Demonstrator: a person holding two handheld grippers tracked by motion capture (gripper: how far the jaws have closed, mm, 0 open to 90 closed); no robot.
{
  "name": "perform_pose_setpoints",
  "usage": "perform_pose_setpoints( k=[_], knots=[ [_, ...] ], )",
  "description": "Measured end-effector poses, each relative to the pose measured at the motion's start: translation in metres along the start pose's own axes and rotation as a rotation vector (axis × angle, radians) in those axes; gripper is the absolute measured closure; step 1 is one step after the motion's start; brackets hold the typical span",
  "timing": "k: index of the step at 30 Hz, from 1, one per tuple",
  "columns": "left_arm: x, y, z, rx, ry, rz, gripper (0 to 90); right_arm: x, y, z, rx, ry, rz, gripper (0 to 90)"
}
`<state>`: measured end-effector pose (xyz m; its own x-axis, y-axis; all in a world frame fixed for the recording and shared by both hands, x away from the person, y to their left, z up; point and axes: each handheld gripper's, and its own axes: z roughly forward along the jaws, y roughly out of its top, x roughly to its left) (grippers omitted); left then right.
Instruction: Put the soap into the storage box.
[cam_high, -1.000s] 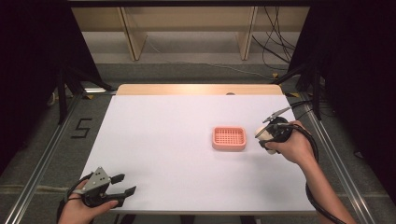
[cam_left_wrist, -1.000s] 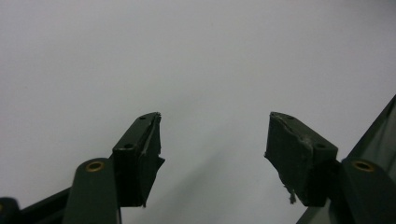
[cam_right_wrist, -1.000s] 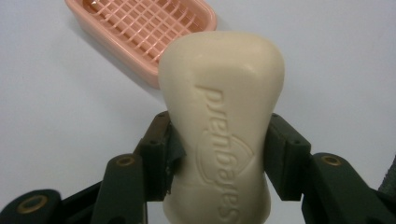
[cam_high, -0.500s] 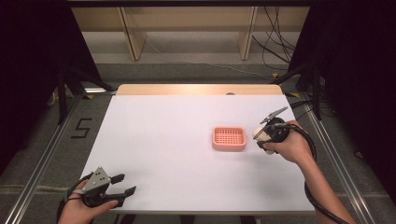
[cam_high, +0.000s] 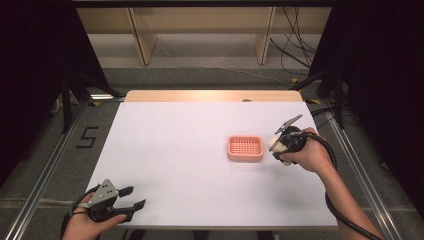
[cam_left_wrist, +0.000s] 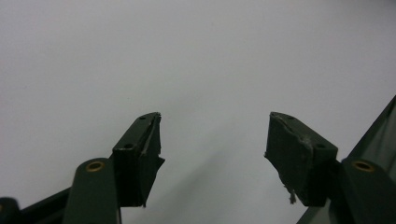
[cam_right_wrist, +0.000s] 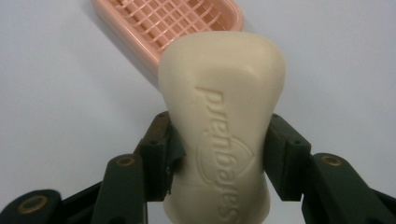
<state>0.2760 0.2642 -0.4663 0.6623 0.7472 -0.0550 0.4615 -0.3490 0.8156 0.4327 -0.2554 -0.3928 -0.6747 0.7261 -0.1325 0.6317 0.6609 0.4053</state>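
A cream bar of soap (cam_right_wrist: 219, 126) with embossed lettering is clamped between the jaws of my right gripper (cam_right_wrist: 217, 154), which is shut on it. In the high view that right gripper (cam_high: 278, 145) hovers just right of a pink slatted soap dish (cam_high: 245, 148) lying on the white table (cam_high: 190, 150); the soap (cam_high: 276, 143) shows as a pale patch at the jaws. The dish (cam_right_wrist: 173, 23) lies just beyond the soap in the right gripper view. My left gripper (cam_high: 131, 198) rests at the table's near left corner, open, with nothing between its fingers (cam_left_wrist: 140, 154).
Metal rails (cam_high: 45, 170) run along both sides of the table. Wooden shelf legs (cam_high: 142, 40) and loose cables (cam_high: 295, 40) lie on the floor past the far edge. A cable (cam_high: 340, 200) trails from the right gripper along the forearm.
The right gripper with the soap has shifted very slightly near the dish's right end. The left gripper has not moved.
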Motion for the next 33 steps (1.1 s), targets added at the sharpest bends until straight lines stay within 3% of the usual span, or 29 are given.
perform_pose_setpoints(
  k=[2, 12, 17, 33],
  knots=[
    [0.0, 0.0, 0.0, 0.001, 0.0, 0.001, 35.0, 0.001, 0.001, 0.0, 0.011, 0.014, 0.014, 50.6],
    [0.001, 0.0, 0.0, 0.003, 0.003, 0.011, 35.0, 0.0, 0.008, 0.004, 0.015, 0.007, -0.014, 50.6],
    [0.0, 0.0, 0.0, -0.008, -0.003, -0.009, 35.1, 0.0, 0.011, 0.005, 0.019, 0.006, -0.016, 50.6],
    [0.0, 0.0, 0.0, -0.005, -0.007, -0.008, 35.0, 0.002, 0.021, 0.007, 0.012, 0.005, -0.04, 50.6]
  ],
)
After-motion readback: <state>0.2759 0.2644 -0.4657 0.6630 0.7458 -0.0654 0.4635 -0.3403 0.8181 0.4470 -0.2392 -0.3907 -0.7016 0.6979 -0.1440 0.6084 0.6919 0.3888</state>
